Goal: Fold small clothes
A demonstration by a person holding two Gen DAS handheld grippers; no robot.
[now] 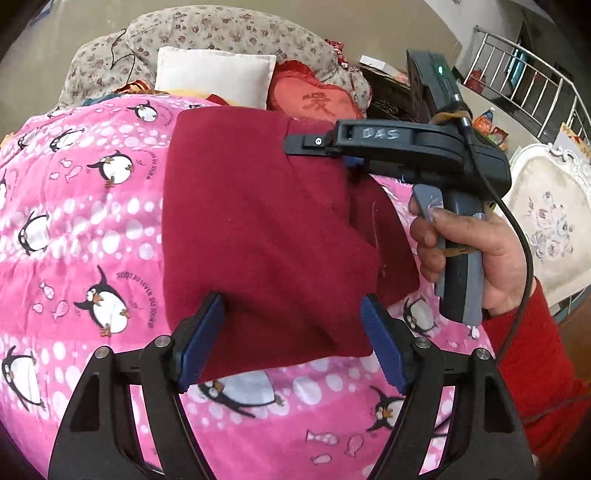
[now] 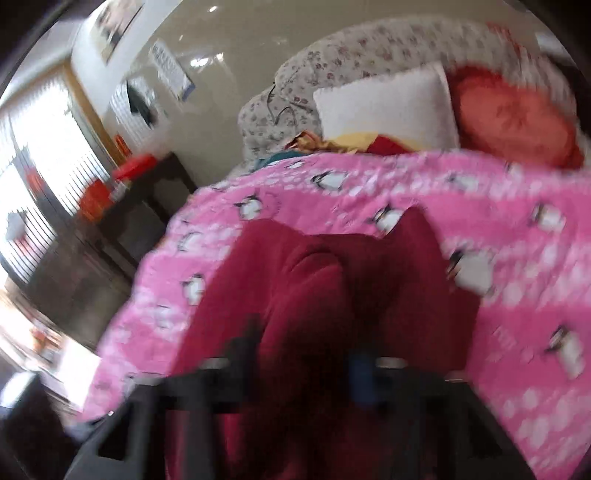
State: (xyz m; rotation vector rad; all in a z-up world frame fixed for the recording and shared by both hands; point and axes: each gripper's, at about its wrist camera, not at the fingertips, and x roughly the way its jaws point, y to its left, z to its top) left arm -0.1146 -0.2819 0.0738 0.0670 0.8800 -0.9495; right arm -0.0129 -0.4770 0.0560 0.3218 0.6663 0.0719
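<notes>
A dark red knitted garment (image 1: 258, 229) lies partly folded on a pink penguin blanket (image 1: 81, 236). My left gripper (image 1: 293, 339) is open, its blue pads either side of the garment's near edge. My right gripper (image 1: 314, 146), held in a hand, reaches in from the right over the garment's far right part; its fingers look closed on the cloth there. The right wrist view is blurred: the red garment (image 2: 332, 295) fills the space between the dark fingers, and the right gripper (image 2: 303, 373) seems shut on it.
A white pillow (image 1: 214, 75), a red cushion (image 1: 317, 99) and a floral quilt (image 1: 207, 33) lie beyond the blanket. A white chair (image 1: 550, 221) and a metal railing (image 1: 532, 85) stand at the right. A dark side table (image 2: 140, 206) stands left of the bed.
</notes>
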